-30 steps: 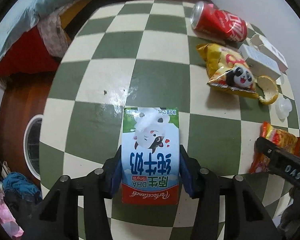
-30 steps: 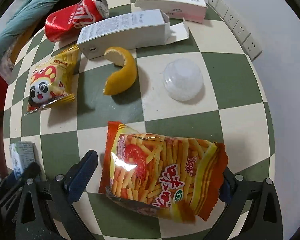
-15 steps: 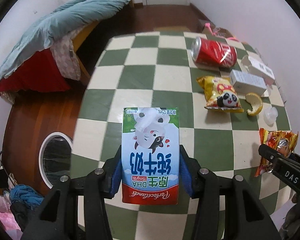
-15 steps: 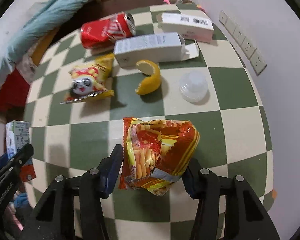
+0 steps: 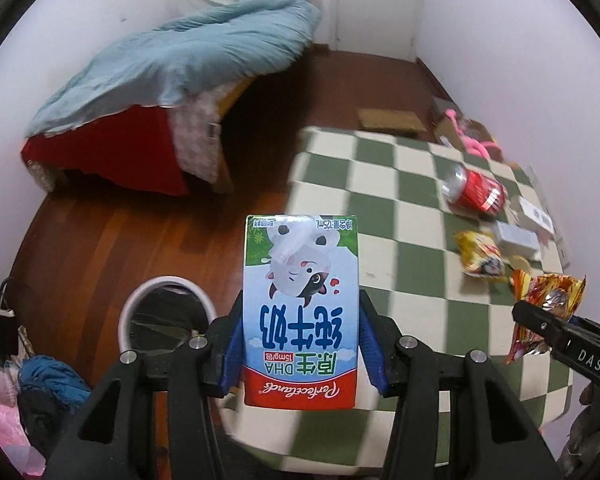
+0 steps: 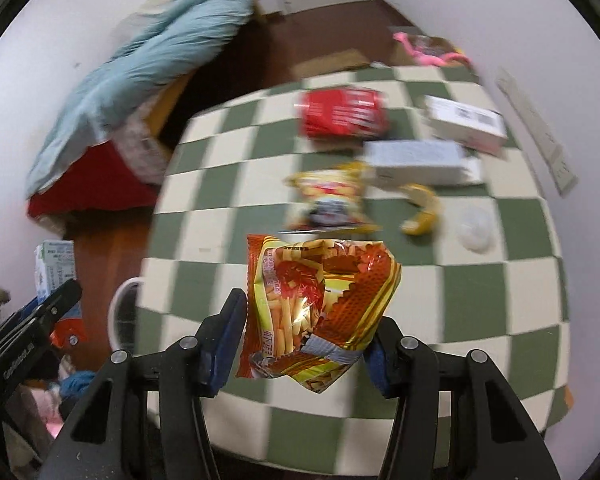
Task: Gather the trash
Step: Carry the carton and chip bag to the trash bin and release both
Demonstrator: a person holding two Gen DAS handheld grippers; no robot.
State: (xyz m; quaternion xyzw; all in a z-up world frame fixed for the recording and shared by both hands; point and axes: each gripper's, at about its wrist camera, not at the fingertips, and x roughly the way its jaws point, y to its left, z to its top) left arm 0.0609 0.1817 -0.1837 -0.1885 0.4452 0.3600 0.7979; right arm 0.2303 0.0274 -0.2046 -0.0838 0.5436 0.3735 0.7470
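The left hand-held gripper (image 5: pixel 300 336) is seen clamped on a milk carton (image 5: pixel 300 312), which is held upside down above the edge of the checkered surface (image 5: pixel 384 184) and the wooden floor. A white-rimmed bin (image 5: pixel 166 312) is partly hidden behind the left finger. On the surface a red can (image 5: pixel 474 192), a yellow snack packet (image 5: pixel 480 258) and white boxes (image 5: pixel 528 226) are made out, though small and softened. At the right edge the right hand-held gripper (image 5: pixel 560 336) is cut off, with a crumpled wrapper in it.

In the right wrist view, the right hand-held gripper (image 6: pixel 304 340) is closed on a crumpled orange snack bag (image 6: pixel 316 312), held above the surface (image 6: pixel 228 240). The can (image 6: pixel 342 112), boxes (image 6: pixel 420 162), peel (image 6: pixel 422 212) and a clear lid (image 6: pixel 476 228) are blurred by motion. The carton (image 6: pixel 54 268) is partly covered by the left hand-held gripper (image 6: pixel 32 328).
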